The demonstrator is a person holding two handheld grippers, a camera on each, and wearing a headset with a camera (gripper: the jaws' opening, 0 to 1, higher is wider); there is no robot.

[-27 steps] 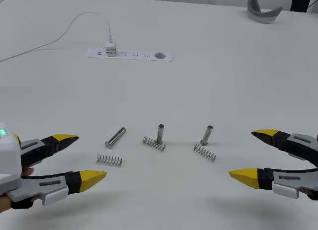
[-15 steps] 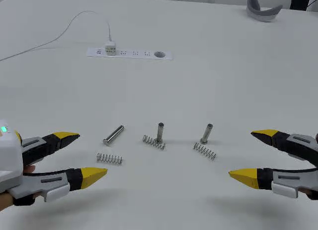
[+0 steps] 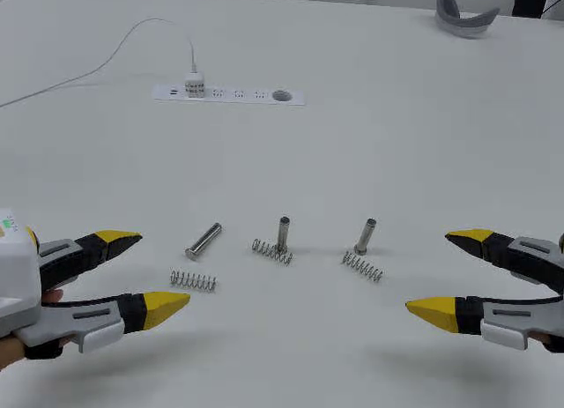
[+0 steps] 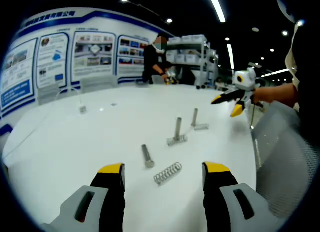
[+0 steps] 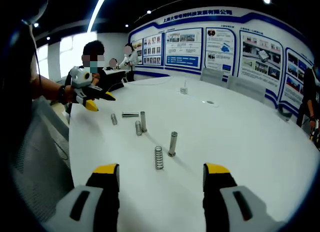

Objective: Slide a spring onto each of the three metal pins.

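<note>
Toward the near edge of the bench (image 3: 414, 144), the left tongs (image 3: 161, 270) and right tongs (image 3: 428, 272) hover with their jaws spread wide and nothing between them, one toward each side edge.

Just beyond them three springs lie in a row across the middle of the bench: the left spring (image 3: 193, 280), the middle spring (image 3: 271, 251) and the right spring (image 3: 362, 267). None is on a pin yet. They look like thin, light wire coils that would probably roll or flick out of a hard pinch. A gentle grip across the coils near one end seems best, leaving the other end free to thread.

Right behind them are the pins. The left pin (image 3: 204, 241) lies on its side just apart from its spring. The middle pin (image 3: 283, 233) and right pin (image 3: 366, 236) stand upright, each with its spring at its foot. They look like smooth, stiff steel, so the standing ones may topple if nudged and the lying one may roll.

Farther back a power strip (image 3: 229, 95) lies with its cable (image 3: 106, 64) running toward the far left corner. A grey curved band (image 3: 467, 16) sits by the far right corner.
</note>
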